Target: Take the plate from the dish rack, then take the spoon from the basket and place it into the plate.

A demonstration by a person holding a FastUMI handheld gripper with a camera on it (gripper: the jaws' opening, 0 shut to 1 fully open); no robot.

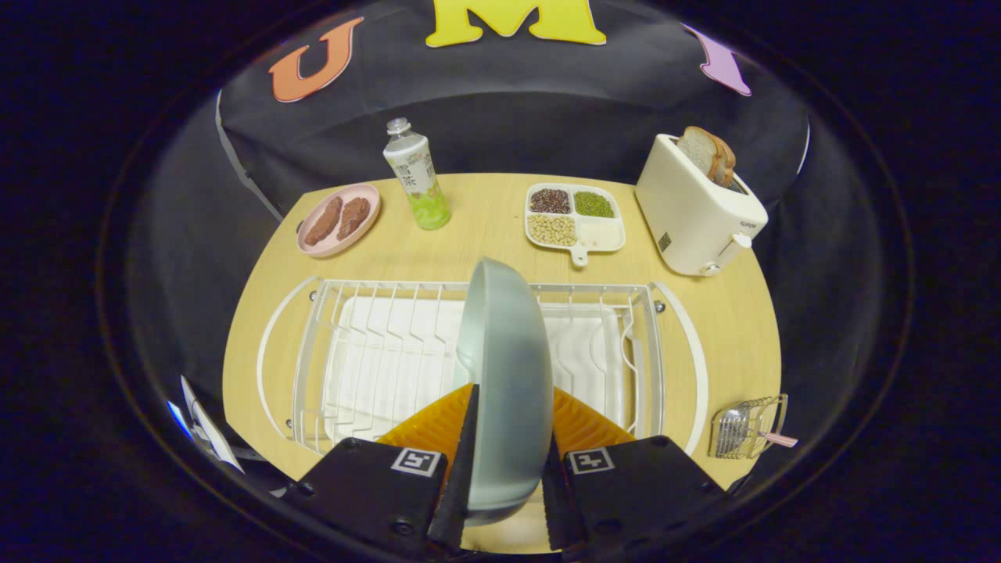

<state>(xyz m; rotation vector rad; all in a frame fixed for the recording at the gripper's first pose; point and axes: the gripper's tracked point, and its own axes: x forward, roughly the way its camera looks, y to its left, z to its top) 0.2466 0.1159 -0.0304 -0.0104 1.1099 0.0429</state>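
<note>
Clamping the plate [504, 375] upright at lower centre, the gripper [504, 477] holds it over the rack [352, 352]; the spoon awaits in the basket [747, 428], lower right.

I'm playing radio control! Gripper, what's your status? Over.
Gripper shut on plate, held on edge above dish rack. Spoon waits in basket beside the rack. Nothing in the way.
</note>
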